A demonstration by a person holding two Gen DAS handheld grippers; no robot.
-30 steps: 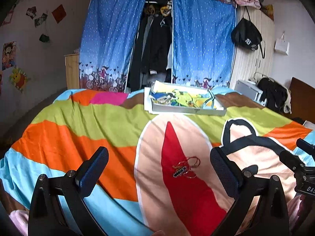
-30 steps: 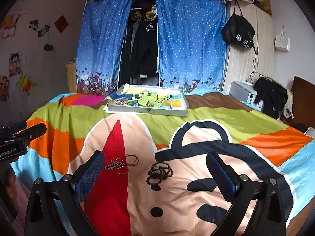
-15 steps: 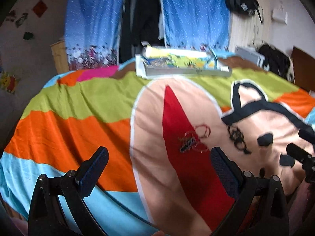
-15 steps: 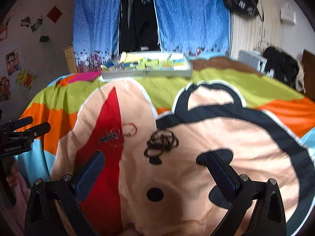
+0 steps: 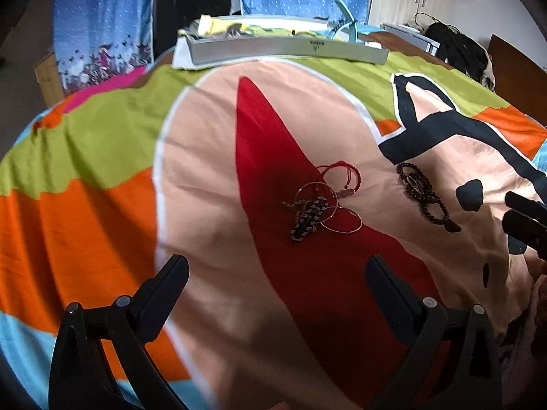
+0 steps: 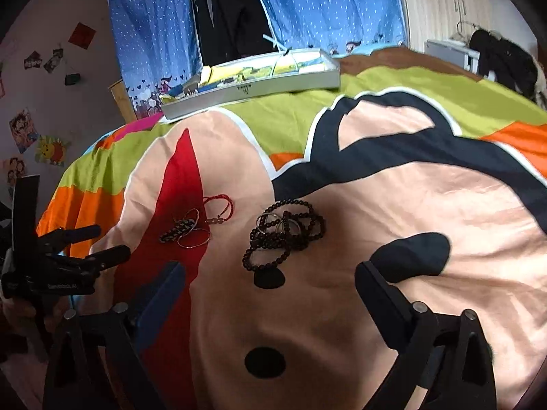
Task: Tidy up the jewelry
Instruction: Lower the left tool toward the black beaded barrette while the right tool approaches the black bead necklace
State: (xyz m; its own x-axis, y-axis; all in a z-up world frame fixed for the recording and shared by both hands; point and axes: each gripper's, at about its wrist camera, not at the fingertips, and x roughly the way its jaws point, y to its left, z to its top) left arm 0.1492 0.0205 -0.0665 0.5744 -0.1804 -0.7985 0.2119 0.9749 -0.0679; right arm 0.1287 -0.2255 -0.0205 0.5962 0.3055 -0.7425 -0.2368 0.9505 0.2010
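Everything lies on the bed [image 6: 444, 205]. Taking the bead bracelet heap [image 6: 283, 235] as the landmark: the tangle of bangles and cords [image 6: 198, 222] lies just to its left (apart, not touching), and the tray [image 6: 253, 85] sits well behind it at the bed's far edge. The left claw [image 6: 102, 242] hovers further left, and the right claw [image 6: 270, 280] hangs in front of the heap.

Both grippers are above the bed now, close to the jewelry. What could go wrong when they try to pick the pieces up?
1. The thin metal hoops, braided bracelet and red cord bracelet overlap in one pile, so the open left gripper might lift several together.
2. The dark bead bracelets are tangled with small rings; the open right gripper may drag the clump.
3. The soft bedspread could get pinched with them.
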